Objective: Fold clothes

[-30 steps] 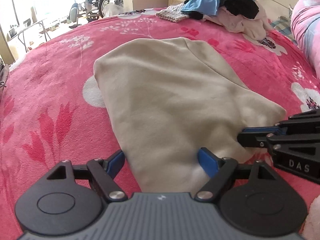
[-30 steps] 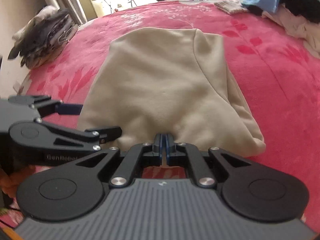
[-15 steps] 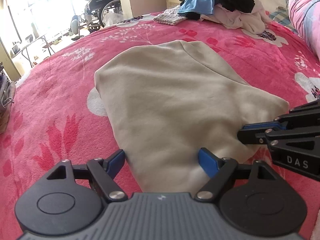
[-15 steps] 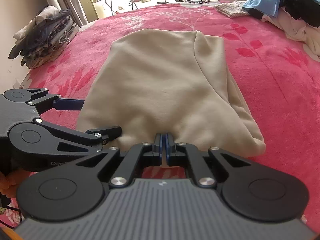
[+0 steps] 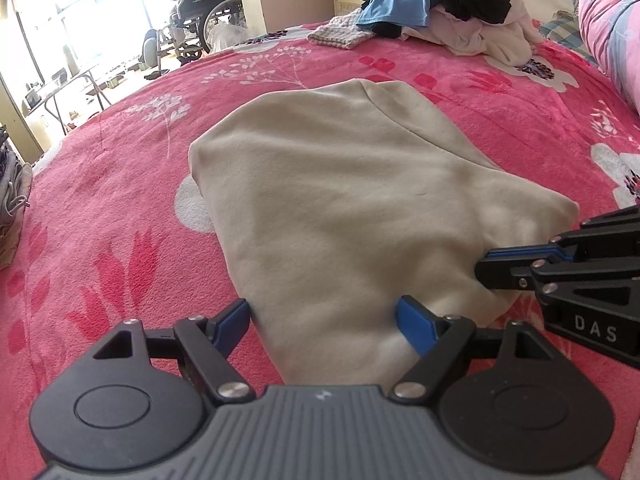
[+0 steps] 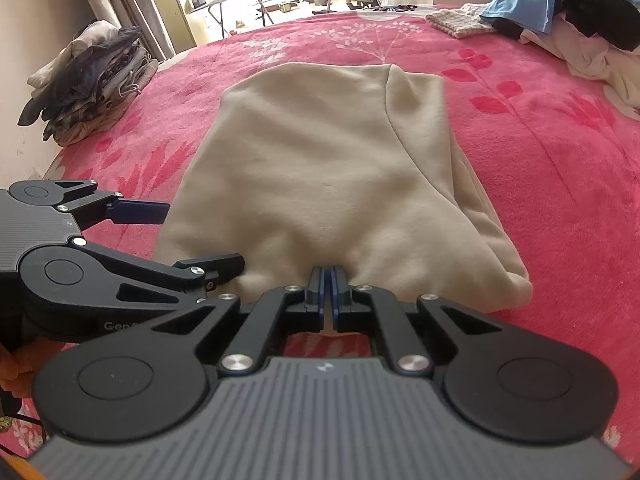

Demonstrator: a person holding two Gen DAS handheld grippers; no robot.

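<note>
1. Two hand-held grippers sit at the near edge of the beige garment (image 5: 340, 208), which lies on the red floral bed (image 5: 100, 220) with its long axis running straight away from both of them.
2. The right hand-held gripper (image 6: 328, 288) has its fingers pressed together, and the garment's near hem appears to be pinched between them, toward the right-hand near corner.
3. The left hand-held gripper (image 5: 326, 320) is spread wide, its blue fingers (image 5: 416, 324) straddling the left-hand near corner; whether they touch the cloth I cannot tell.
4. Both sit at the same edge, so neither is clearly nearer; the far end lies well away, directly ahead.
5. My judgement: the coming move turns on that forward axis, with the left needing to close on its corner before the near edge is carried toward the far end.
6. The garment looks soft, thick and fleece-like, already doubled lengthwise, with a seam or folded edge (image 6: 404, 136) running down its right part and a plump rounded near-right corner (image 6: 512, 284).
7. A heap of unfolded clothes (image 5: 448, 8) lies at the bed's far end, well apart.
</note>
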